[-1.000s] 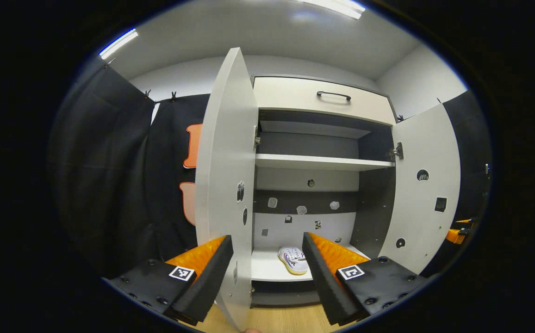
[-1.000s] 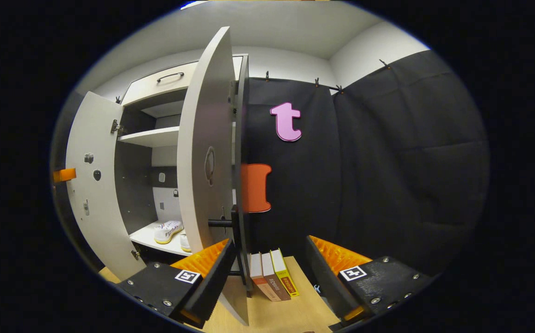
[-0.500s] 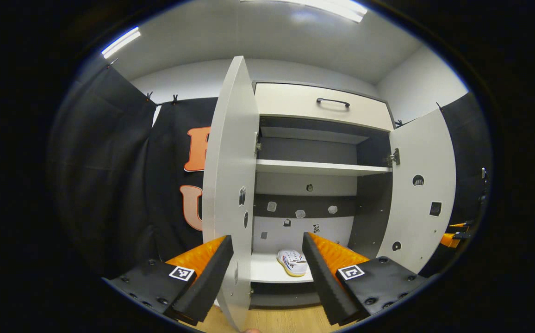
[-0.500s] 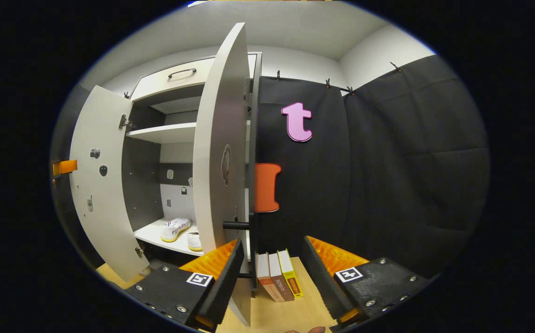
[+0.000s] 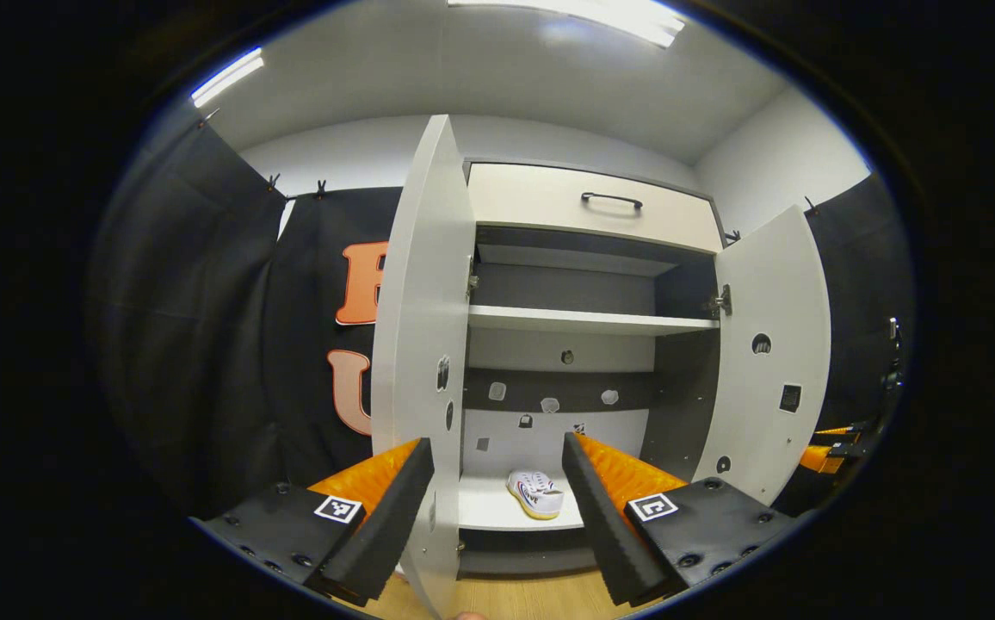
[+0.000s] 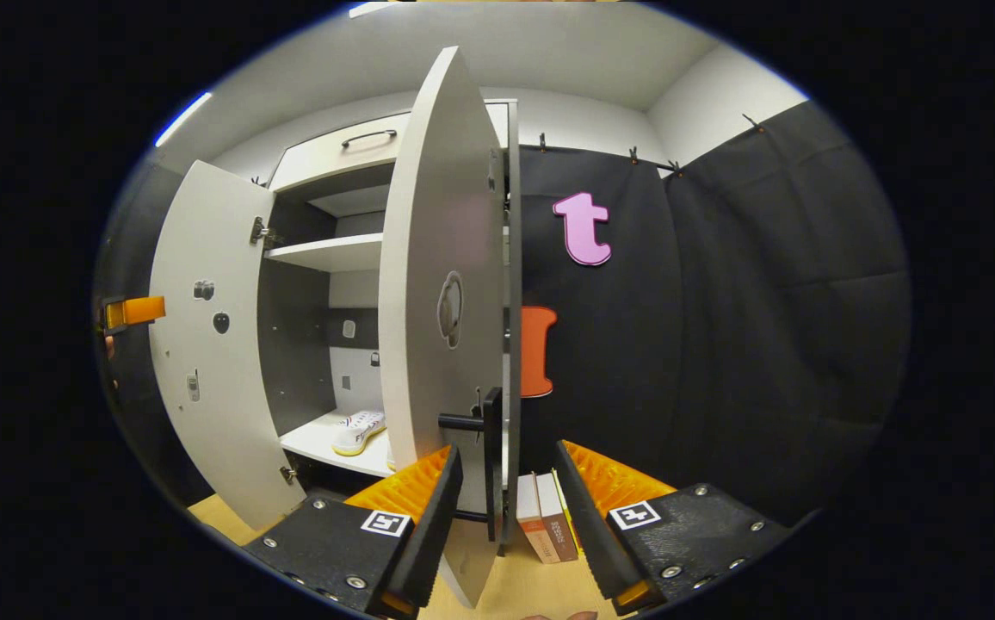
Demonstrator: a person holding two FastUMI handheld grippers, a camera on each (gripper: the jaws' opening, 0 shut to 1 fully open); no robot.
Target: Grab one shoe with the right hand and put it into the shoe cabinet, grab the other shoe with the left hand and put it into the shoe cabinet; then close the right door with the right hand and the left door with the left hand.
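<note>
Both shoe cabinet (image 5: 592,207) doors open; shoe (image 5: 535,493) on bottom shelf; left gripper (image 5: 497,491) and right gripper (image 6: 504,504) wide, empty, right door handle (image 6: 491,461) between the right's fingers.

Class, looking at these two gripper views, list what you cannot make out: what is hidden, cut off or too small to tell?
- Second shoe: right gripper view, nearly all hidden behind the right door.
- Books: same view, partly hidden behind the right gripper's finger.
- Stickers on the cabinet's back wall: left gripper view, too small to tell.
- Bottom shelf: ends hidden behind the left gripper's fingers.
</note>
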